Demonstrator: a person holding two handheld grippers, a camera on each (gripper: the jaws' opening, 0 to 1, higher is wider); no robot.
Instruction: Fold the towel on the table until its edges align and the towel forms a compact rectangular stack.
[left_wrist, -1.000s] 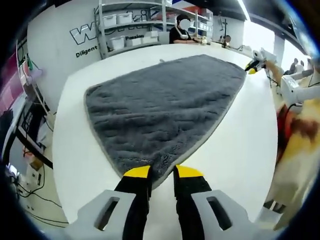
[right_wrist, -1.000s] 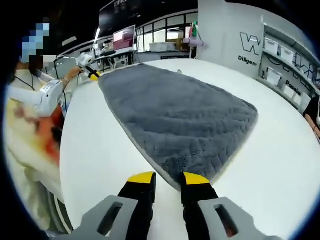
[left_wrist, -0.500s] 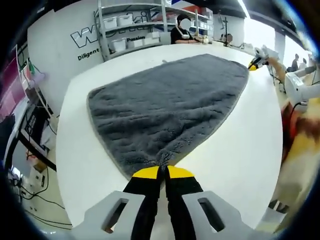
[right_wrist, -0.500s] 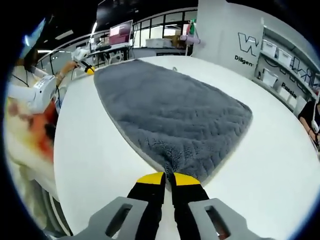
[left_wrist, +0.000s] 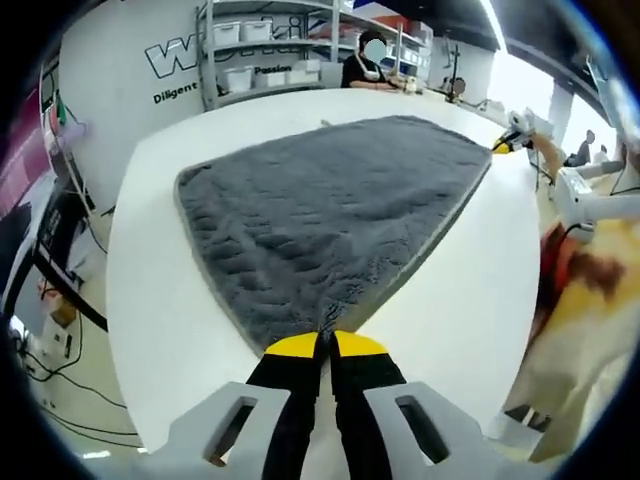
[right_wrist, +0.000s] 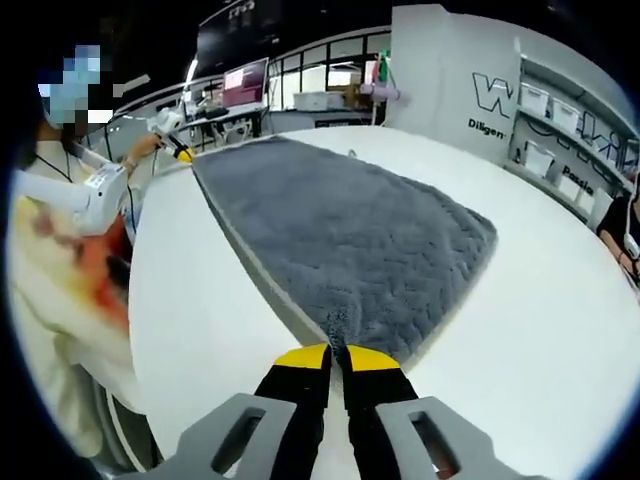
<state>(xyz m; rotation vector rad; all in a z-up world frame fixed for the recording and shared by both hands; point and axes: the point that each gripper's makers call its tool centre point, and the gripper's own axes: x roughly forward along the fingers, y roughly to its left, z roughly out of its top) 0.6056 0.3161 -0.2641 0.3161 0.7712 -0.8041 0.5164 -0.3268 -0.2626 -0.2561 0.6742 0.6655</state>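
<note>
Tabletop (left_wrist: 470, 290): white, rounded at its corners, carrying the towel.
Towel (left_wrist: 320, 215): grey, plush, spread flat over the middle of the tabletop, with a pale hem along its edges.
Shelving (left_wrist: 265, 50): metal rack with white bins, standing past the far side of the tabletop.
Left gripper (left_wrist: 325, 345): yellow-tipped fingers pressed together, pinching one near corner of the towel.
Right gripper (right_wrist: 337, 357): fingers closed tight on the towel's other near corner, bunching the pile slightly.
</note>
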